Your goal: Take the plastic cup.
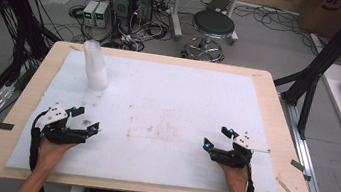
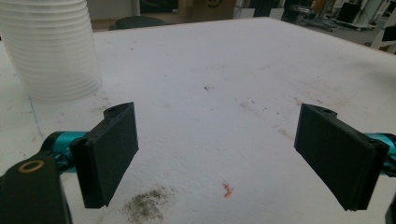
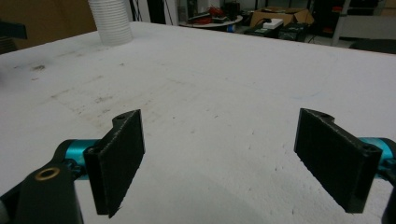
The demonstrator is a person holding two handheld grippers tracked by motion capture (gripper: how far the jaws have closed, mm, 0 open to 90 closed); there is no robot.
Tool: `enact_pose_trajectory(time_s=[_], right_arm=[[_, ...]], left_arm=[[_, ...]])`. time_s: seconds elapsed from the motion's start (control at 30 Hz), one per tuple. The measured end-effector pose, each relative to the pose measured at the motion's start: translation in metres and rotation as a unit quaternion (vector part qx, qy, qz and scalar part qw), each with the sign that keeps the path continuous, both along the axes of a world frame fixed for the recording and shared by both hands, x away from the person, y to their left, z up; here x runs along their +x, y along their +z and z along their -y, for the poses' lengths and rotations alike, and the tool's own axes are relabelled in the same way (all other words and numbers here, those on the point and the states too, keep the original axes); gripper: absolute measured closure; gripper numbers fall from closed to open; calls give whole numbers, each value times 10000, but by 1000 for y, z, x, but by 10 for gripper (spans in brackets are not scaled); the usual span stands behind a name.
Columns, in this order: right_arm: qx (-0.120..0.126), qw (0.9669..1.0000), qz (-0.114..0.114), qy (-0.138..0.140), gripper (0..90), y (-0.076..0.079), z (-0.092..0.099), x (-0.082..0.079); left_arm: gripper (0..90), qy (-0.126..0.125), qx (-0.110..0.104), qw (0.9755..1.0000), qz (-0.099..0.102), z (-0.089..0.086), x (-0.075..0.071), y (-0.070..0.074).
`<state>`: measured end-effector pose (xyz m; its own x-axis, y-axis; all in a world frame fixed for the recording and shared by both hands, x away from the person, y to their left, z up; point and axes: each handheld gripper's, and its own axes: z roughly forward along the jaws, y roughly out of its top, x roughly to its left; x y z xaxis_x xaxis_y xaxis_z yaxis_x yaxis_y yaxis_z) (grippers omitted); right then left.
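Left hand-held gripper (image 1: 85, 118) low over the surface (image 1: 164, 125), jaws spread, nothing between. Right hand-held gripper (image 1: 216, 137) likewise spread and empty. Cup stack (image 1: 95, 66) upright at far left, well apart from both.

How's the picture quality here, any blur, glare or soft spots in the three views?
High view: even light, fairly sharp, faint shadows under the left gripper and right gripper. Left gripper view: the stack of cups is bright and slightly washed out, the near fingers a little soft. Right gripper view: the foam board looks bright, the background hazy.
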<state>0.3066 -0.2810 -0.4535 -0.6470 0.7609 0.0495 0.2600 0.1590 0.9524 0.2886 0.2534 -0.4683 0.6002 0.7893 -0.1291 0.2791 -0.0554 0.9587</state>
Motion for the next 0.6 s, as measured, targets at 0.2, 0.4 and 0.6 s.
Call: enact_pose_trajectory(time_s=[0.2,0.4,0.6], right_arm=[[43,10000,-24,36,158,0,1,1],[15,10000,0,58,158,0,1,1],[1,10000,-72,48,158,0,0,1]], left_arm=[[135,2,2,10000,3,0,0,0],[135,-3,-34,10000,10,0,0,0],[135,-21,-34,10000,1,-1,0,0]])
